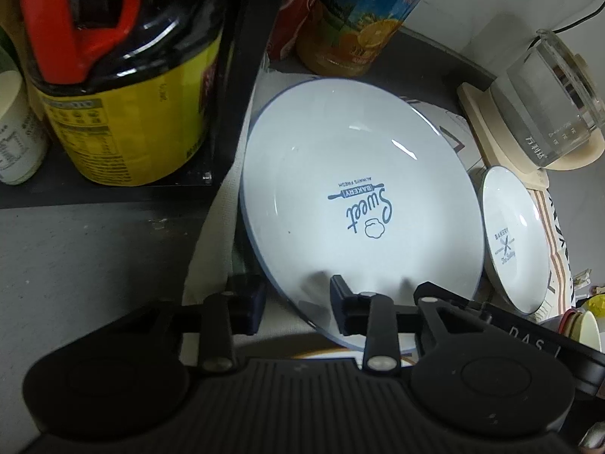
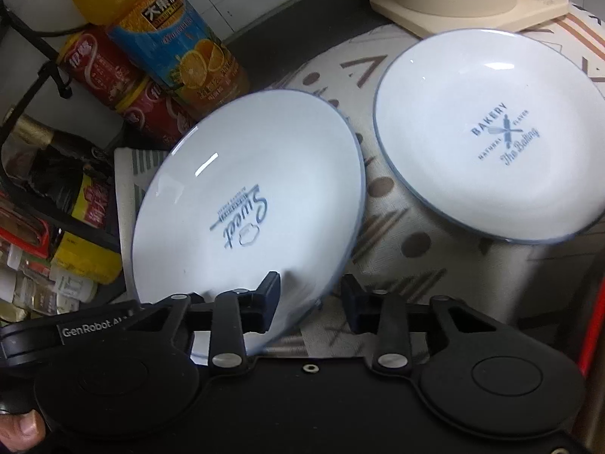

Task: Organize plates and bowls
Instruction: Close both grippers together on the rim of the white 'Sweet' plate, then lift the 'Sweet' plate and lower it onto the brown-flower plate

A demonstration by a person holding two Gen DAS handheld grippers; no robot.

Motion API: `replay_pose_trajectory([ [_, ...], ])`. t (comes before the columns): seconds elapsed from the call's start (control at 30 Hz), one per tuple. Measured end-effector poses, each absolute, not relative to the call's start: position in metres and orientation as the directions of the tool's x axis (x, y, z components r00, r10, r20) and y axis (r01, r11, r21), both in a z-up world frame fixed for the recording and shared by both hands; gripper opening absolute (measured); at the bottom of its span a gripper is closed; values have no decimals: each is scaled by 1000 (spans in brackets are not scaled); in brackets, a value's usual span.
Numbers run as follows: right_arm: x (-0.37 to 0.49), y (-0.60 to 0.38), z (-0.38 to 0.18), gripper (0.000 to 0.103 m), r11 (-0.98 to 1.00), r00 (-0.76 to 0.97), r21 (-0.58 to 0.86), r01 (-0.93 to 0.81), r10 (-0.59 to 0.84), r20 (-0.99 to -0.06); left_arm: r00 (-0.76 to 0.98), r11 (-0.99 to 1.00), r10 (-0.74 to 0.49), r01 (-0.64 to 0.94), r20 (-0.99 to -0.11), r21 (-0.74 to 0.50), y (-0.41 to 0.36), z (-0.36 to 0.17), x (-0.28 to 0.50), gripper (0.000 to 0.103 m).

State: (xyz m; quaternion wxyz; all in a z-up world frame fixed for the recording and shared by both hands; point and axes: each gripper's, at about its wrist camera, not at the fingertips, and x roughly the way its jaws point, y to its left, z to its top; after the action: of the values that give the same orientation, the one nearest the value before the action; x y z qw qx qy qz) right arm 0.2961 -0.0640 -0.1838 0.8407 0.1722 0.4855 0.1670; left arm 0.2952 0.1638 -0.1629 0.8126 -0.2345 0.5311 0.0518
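A white plate with a blue rim and "Sweet" print [image 1: 359, 204] is held tilted, lifted off the patterned cloth. My left gripper [image 1: 298, 302] is shut on its near rim, one finger behind the plate and one on its face. The same plate shows in the right wrist view [image 2: 249, 204], where my right gripper [image 2: 310, 302] also straddles its near rim, jaws apart at the edge. A second white plate with "Bakery" print [image 2: 487, 136] lies on the cloth to the right; it also shows in the left wrist view [image 1: 514, 238].
A black rack [image 1: 234, 75] with a yellow-labelled bottle [image 1: 128, 113] stands at left. An orange juice bottle [image 2: 177, 45] and red cans [image 2: 113, 72] stand behind the plate. A kettle on a cream base [image 1: 548, 121] stands at back right. Small cups [image 1: 582, 325] sit at right.
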Motion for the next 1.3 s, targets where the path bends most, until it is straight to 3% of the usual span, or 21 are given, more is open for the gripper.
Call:
replay_pose_trajectory([
  [0.2, 302, -63, -185, 33, 880, 485, 464, -104, 452, -749, 447, 882, -163, -333, -879, -333, 166, -164, 299, 28],
  [0.3, 301, -66, -188, 19, 884, 497, 461, -83, 438, -749, 456, 883, -159, -330, -876, -333, 164, -165, 300, 28],
  [0.37, 301, -70, -189, 15, 877, 493, 474, -78, 447, -746, 458, 887, -150, -329, -876, -324, 164, -165, 300, 25],
  [0.67, 290, -72, -165, 15, 879, 524, 455, -142, 456, -719, 496, 881, -136, -335, -858, -333, 167, -147, 290, 17],
  [1.3, 246, -85, -132, 15, 865, 568, 435, -250, 495, -658, 562, 871, -77, -365, -824, -330, 144, -106, 240, 18],
])
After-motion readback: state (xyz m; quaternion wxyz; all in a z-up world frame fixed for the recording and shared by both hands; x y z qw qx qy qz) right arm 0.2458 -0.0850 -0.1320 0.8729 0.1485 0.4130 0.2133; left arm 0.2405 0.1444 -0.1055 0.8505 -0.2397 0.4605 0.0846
